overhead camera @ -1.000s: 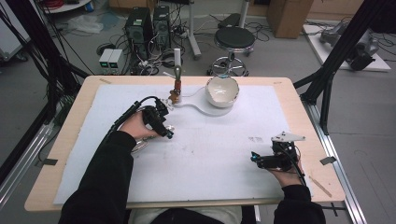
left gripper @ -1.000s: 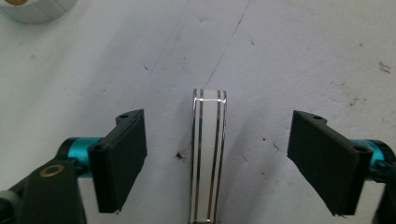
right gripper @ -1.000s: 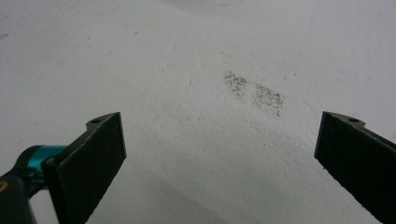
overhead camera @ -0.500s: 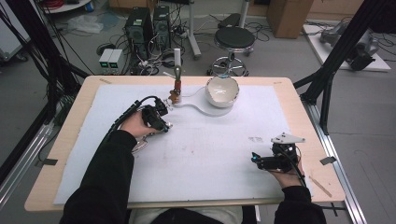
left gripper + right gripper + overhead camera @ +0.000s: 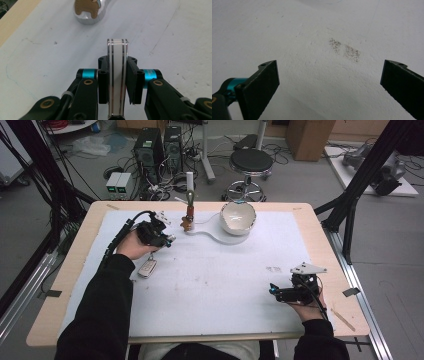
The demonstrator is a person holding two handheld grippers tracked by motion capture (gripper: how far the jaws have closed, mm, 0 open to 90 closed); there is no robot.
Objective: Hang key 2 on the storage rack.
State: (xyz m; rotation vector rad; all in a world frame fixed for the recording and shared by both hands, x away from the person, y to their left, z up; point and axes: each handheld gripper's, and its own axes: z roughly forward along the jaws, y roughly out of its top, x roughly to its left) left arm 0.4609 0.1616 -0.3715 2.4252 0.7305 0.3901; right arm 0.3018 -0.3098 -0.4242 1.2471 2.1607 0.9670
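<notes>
My left gripper (image 5: pixel 117 82) is shut on a thin white piece (image 5: pixel 117 50) with two silver stripes along its edge, held upright between the pads above the white mat. In the high view that gripper (image 5: pixel 168 240) hovers at the mat's far left, just left of a small stand (image 5: pixel 189 217) with a silver round base (image 5: pixel 86 17) and a brown cut-out on it. My right gripper (image 5: pixel 274 292) rests low at the near right. In its own view the right gripper (image 5: pixel 329 82) has wide open jaws with only bare mat between them.
A white bowl (image 5: pixel 238 217) stands at the back centre, right of the stand. A grey key fob (image 5: pixel 147 268) lies on the white mat (image 5: pixel 210 285) beside the left wrist. A speckled stain (image 5: pixel 273 269) marks the mat ahead of the right gripper. The wooden table edge (image 5: pixel 65 270) runs along the left.
The left hand has lifted and drawn back to the left, away from where it was on the mat. The right hand has stayed put.
</notes>
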